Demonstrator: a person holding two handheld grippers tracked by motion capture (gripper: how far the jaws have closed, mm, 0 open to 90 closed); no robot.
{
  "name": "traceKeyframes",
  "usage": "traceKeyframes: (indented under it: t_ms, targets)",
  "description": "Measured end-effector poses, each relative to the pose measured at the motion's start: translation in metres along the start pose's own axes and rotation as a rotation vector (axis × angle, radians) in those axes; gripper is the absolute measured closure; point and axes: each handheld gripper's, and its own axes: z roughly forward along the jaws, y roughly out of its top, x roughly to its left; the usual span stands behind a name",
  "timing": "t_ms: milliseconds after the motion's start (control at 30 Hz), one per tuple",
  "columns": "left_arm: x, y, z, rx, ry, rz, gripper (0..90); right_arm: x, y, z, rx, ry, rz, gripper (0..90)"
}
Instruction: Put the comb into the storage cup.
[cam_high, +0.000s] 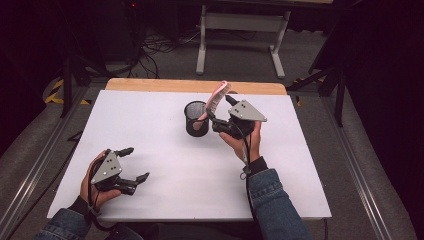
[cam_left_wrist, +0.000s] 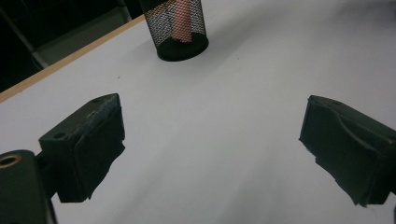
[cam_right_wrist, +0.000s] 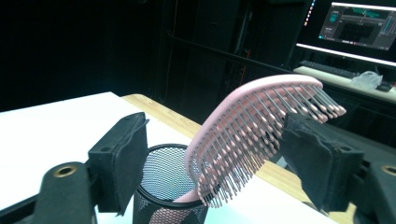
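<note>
A pink hairbrush (cam_high: 218, 95) stands handle-down in a black mesh cup (cam_high: 196, 120) at the far middle of the white table (cam_high: 165, 170), its bristled head leaning out to the right. My right gripper (cam_high: 222, 111) is level with that head and open. In the right gripper view the brush (cam_right_wrist: 252, 130) rises from the cup (cam_right_wrist: 170, 186) between the two pads of my right gripper (cam_right_wrist: 219, 161); the left pad stands clear of it. My left gripper (cam_high: 138, 163) rests open near the front left, with nothing in it. Its own view looks past its wide-apart jaws (cam_left_wrist: 212, 149) at the cup (cam_left_wrist: 181, 28) and the pink handle (cam_left_wrist: 183, 21) inside.
The table's wooden far edge (cam_high: 195, 86) lies just behind the cup. Beyond it stand a grey desk frame (cam_high: 240, 35) and floor cables (cam_high: 150, 47). A lit monitor (cam_right_wrist: 359, 25) and keyboard sit on a far desk.
</note>
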Motion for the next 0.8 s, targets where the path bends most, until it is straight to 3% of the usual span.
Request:
traceKeyframes:
  t_ms: [167, 633, 800]
  targets:
    - [0.000, 0.000, 0.000, 0.001, 0.001, -0.001, 7.5, 0.002, 0.000, -0.005, -0.003, -0.005, -0.016, 18.7]
    - [0.000, 0.000, 0.000, 0.000, -0.003, 0.003, 7.6, -0.002, -0.002, -0.014, -0.020, -0.012, 0.014, 7.9]
    - [0.000, 0.000, 0.000, 0.000, -0.002, 0.005, 7.6, -0.003, -0.002, -0.017, -0.010, -0.010, -0.005, 4.4]
